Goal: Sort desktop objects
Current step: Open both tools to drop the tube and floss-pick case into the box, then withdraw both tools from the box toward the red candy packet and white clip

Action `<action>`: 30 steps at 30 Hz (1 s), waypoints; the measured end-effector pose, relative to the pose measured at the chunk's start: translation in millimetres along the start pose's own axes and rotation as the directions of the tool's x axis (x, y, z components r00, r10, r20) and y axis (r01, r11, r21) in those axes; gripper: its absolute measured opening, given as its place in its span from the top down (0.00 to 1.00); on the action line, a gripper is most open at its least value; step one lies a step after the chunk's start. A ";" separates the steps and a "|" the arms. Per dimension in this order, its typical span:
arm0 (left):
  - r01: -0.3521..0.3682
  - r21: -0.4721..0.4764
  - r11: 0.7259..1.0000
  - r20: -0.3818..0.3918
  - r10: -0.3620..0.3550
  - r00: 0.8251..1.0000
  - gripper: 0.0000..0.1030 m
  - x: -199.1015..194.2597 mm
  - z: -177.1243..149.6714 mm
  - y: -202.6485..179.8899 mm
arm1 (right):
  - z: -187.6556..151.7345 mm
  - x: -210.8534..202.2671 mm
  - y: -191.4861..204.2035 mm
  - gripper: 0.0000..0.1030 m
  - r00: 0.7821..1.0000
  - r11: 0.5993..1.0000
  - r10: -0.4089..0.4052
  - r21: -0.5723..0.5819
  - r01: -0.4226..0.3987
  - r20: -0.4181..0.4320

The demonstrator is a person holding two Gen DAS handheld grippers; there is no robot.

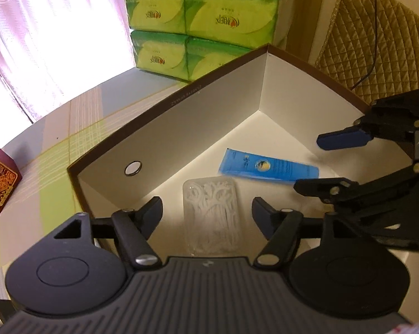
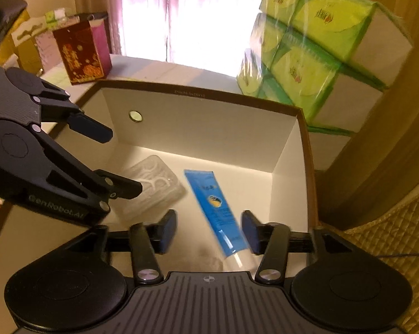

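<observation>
A brown-rimmed cardboard box (image 1: 187, 122) with a white inside holds a clear plastic case of white floss picks (image 1: 210, 214) and a blue tube (image 1: 267, 167). My left gripper (image 1: 208, 211) is open and empty, its fingers either side of the case, above it. My right gripper (image 2: 208, 232) is open and empty above the box floor, with the blue tube (image 2: 215, 206) lying between its fingers. The case (image 2: 153, 186) lies left of the tube. Each gripper shows in the other's view: the right gripper (image 1: 317, 164) at right, the left gripper (image 2: 126, 164) at left.
A stack of green tissue packs (image 1: 201, 22) (image 2: 315, 55) stands behind the box. A dark red patterned box (image 1: 0, 183) (image 2: 82, 51) stands on the checked tablecloth (image 1: 56, 144) at left. A quilted gold chair back (image 1: 376, 41) is at right, with a black cable.
</observation>
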State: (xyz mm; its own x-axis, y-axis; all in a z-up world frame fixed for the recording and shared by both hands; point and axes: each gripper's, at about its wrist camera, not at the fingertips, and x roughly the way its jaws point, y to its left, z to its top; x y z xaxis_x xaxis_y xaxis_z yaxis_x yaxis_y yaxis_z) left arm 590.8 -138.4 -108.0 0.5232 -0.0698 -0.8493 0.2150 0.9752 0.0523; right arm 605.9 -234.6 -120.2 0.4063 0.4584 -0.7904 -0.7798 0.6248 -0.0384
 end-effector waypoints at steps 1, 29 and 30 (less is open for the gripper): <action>0.005 -0.004 1.000 0.002 -0.005 1.000 0.34 -2.4 -1.1 0.9 | -1.2 -4.7 0.3 0.37 1.000 1.000 0.002 0.003 -0.002 0.005; -0.011 -0.117 0.993 0.055 0.018 0.998 0.08 -117.6 -66.9 -21.7 | -53.3 -119.4 36.1 0.02 0.997 0.970 0.035 0.238 -0.050 0.066; -0.014 -0.122 0.992 0.056 0.021 0.998 0.08 -121.6 -70.0 -21.5 | -55.5 -122.5 37.5 0.02 0.997 0.969 0.028 0.245 -0.044 0.068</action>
State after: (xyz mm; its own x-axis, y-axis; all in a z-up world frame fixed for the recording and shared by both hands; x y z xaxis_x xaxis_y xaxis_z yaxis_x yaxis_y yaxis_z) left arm 464.9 -136.1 -42.6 0.5731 -0.0614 -0.8172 0.1058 0.9944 -0.0006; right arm 500.4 -302.4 -58.8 0.4155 0.5177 -0.7479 -0.6565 0.7398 0.1474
